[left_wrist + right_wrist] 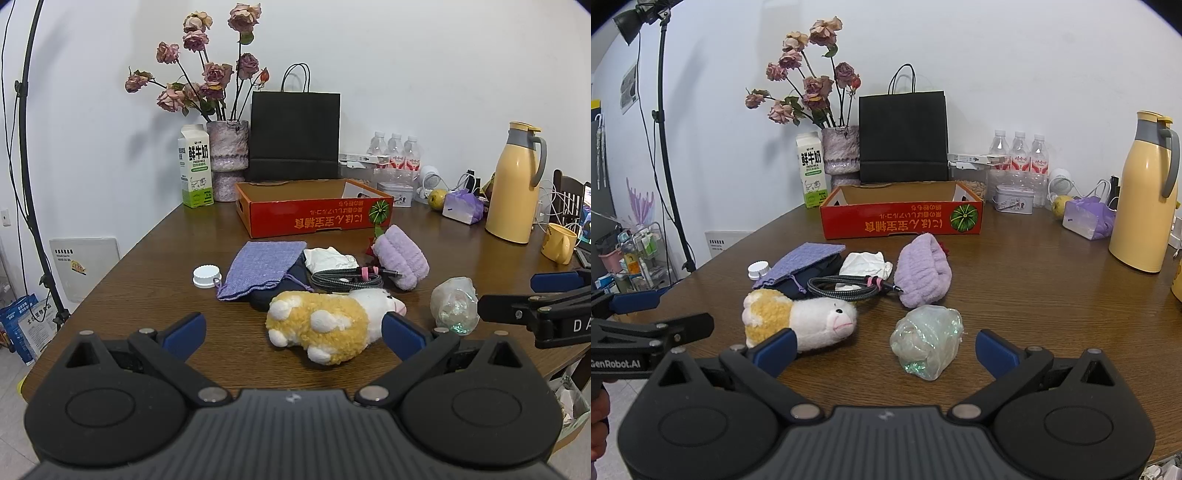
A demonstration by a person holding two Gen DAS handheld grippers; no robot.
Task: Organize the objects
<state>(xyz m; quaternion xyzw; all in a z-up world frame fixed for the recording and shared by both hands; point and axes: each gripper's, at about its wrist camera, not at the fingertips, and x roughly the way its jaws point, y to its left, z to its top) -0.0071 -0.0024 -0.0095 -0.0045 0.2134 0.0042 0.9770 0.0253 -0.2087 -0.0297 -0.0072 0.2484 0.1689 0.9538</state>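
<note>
A yellow-and-white plush sheep lies on the brown table. My left gripper is open, its fingers either side of the sheep's near end. A crumpled clear plastic ball lies in front of my open right gripper. Behind lie a purple knit pouch, a white bottle cap, a coiled black cable, crumpled white paper, a lilac towel roll and an open red cardboard box.
Along the back wall stand a milk carton, a vase of dried roses, a black paper bag and water bottles. A yellow thermos, a yellow mug and cables are at right. The table edge is at left.
</note>
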